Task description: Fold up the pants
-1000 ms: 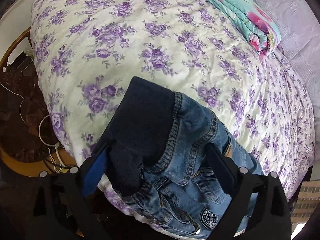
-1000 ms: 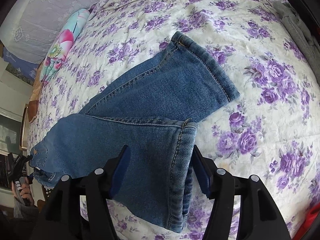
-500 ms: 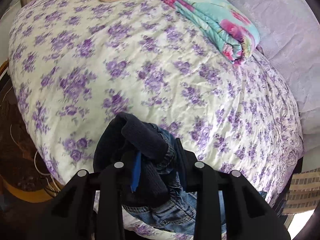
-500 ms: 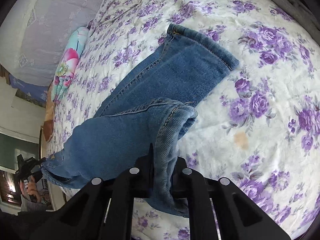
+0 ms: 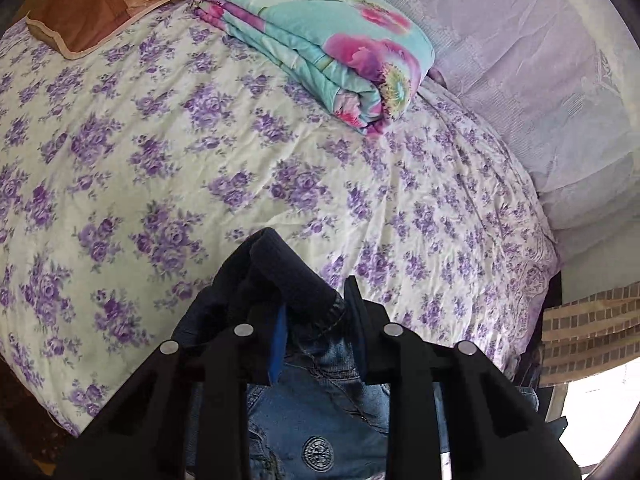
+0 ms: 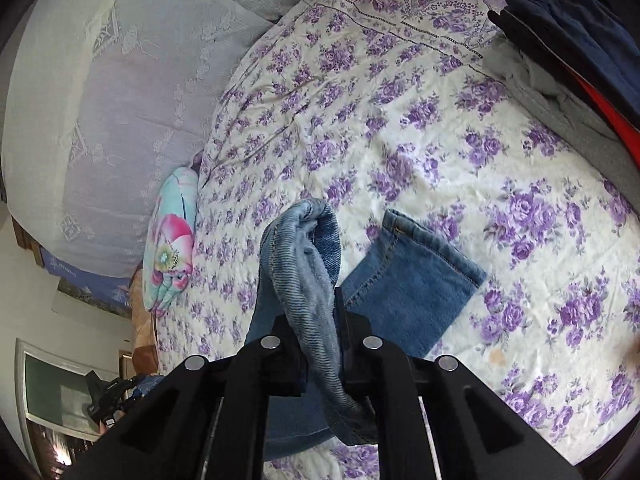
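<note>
Over floral bedspread (image 5: 168, 128): left gripper (image 5: 316, 320) clamped on jeans (image 5: 312, 400) waistband; right gripper (image 6: 320, 320) pinching hem; free leg (image 6: 412, 280) visible in right view only.

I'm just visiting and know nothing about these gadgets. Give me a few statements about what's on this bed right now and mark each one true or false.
1. The right tool is shut on one leg cuff of the jeans. True.
2. The other leg cuff is also lifted off the bedspread. False: it lies flat on the bedspread.
3. The left tool grips the dark waistband. True.
4. The folded floral quilt lies on top of the jeans. False: it sits apart, farther up the bed.
5. The bedspread has purple flowers. True.
6. Both tools are open. False: both are shut on the jeans.
</note>
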Action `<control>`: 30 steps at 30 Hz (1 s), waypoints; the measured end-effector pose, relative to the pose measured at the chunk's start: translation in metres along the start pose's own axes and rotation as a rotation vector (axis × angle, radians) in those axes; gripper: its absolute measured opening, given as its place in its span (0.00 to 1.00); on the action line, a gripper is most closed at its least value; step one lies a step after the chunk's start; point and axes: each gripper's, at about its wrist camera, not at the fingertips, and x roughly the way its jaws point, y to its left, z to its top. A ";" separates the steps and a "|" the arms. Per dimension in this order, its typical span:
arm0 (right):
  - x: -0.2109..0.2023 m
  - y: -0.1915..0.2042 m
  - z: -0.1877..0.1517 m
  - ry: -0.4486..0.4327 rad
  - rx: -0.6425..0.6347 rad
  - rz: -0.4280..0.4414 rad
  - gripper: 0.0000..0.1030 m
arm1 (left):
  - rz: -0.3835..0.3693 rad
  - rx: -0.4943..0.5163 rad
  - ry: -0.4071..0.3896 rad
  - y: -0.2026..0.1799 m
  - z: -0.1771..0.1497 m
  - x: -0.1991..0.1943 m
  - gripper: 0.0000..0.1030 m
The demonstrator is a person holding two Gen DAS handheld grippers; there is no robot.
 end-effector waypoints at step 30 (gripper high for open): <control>0.161 -0.060 0.073 0.069 0.191 -0.103 0.46 | 0.231 0.037 0.040 -0.030 0.022 0.072 0.76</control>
